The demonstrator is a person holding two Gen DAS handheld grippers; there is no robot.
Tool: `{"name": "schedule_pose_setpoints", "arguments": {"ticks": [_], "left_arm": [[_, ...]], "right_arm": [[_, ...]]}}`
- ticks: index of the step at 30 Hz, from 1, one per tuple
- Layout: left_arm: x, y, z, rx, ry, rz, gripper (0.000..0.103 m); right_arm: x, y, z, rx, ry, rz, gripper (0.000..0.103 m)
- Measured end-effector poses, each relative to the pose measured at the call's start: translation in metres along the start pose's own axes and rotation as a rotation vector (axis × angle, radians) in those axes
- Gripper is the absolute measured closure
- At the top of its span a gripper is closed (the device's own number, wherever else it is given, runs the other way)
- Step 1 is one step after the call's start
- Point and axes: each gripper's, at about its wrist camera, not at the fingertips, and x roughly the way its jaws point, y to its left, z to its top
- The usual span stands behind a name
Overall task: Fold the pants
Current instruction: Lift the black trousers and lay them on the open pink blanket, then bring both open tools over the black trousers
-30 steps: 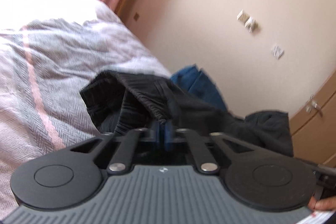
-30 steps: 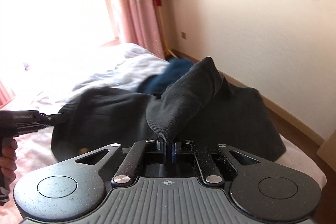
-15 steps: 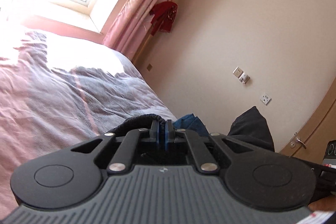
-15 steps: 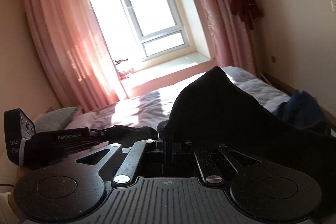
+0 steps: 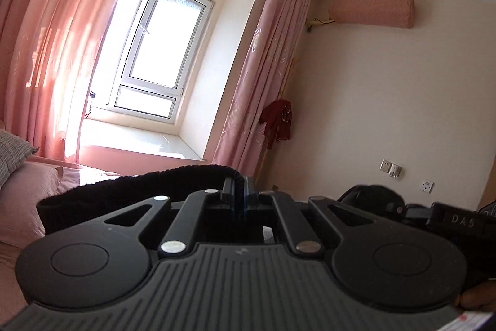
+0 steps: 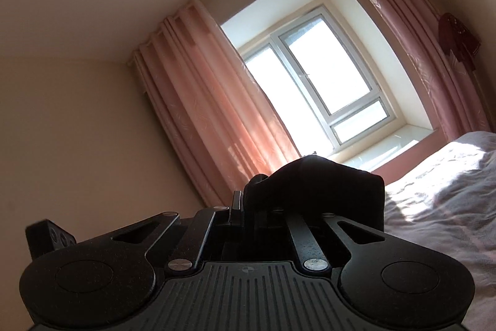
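Note:
The black pants [image 5: 130, 191] are lifted high off the bed, held at two points. My left gripper [image 5: 238, 188] is shut on the ribbed waistband, which stretches out to the left. In the right wrist view my right gripper [image 6: 245, 203] is shut on a bunched fold of the same dark pants [image 6: 325, 185], which drapes to the right over its fingers. The other gripper's body [image 5: 458, 221] shows at the right edge of the left wrist view, with a fingertip of the person's hand [image 5: 477, 297] below it. Most of the pants hang below both views.
Both cameras tilt up toward the window [image 5: 155, 51] and pink curtains [image 5: 257, 82]. The bed's pink-grey cover [image 6: 443, 200] lies lower right, pillows [image 5: 21, 188] at the left. A red garment [image 5: 277, 123] hangs by the wall; sockets [image 5: 390, 168] sit on it.
Both grippers have risen with the pants and tilted upward. The bed and the blue garment have dropped out of the left view. The window now fills both views.

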Motion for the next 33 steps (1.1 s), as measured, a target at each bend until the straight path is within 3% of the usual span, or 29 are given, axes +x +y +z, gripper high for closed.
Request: {"name": "schedule_pose_setpoints", "arguments": {"ticks": [1,2,3,5,7,8,11,15,19,26,33], "left_arm": [[-0.001,0.001,-0.006,0.003,0.037,0.0,0.101],[0.0,0.001,-0.013,0.005,0.074,0.005,0.1],[0.007,0.001,-0.029,0.012,0.134,0.01,0.1],[0.025,0.002,-0.071,0.0,0.281,0.027,0.092],[0.042,0.009,-0.13,-0.048,0.482,0.06,0.084],[0.04,0.016,-0.167,-0.08,0.589,0.096,0.084],[0.023,0.033,-0.235,-0.179,0.743,0.167,0.084],[-0.018,0.042,-0.271,-0.228,0.829,0.261,0.084],[-0.047,0.029,-0.273,-0.218,0.851,0.367,0.079],[-0.062,-0.006,-0.276,-0.225,0.842,0.545,0.072],[-0.082,-0.024,-0.284,-0.286,0.83,0.644,0.069]], "right_arm": [[0.002,-0.002,-0.008,0.006,0.052,-0.045,0.101],[0.003,-0.006,-0.023,0.006,0.136,-0.105,0.094],[0.009,-0.015,-0.042,-0.02,0.25,-0.183,0.068],[0.03,-0.034,-0.09,-0.104,0.547,-0.392,0.031],[0.028,-0.058,-0.142,-0.151,0.767,-0.543,0.032],[0.02,-0.071,-0.164,-0.169,0.829,-0.574,0.032],[-0.035,-0.086,-0.215,-0.159,0.95,-0.591,0.032],[-0.086,-0.091,-0.235,-0.158,1.015,-0.565,0.032],[-0.11,-0.09,-0.233,-0.196,1.035,-0.531,0.032],[-0.112,-0.091,-0.24,-0.357,1.095,-0.413,0.032],[-0.118,-0.094,-0.253,-0.447,1.104,-0.27,0.032]]}}
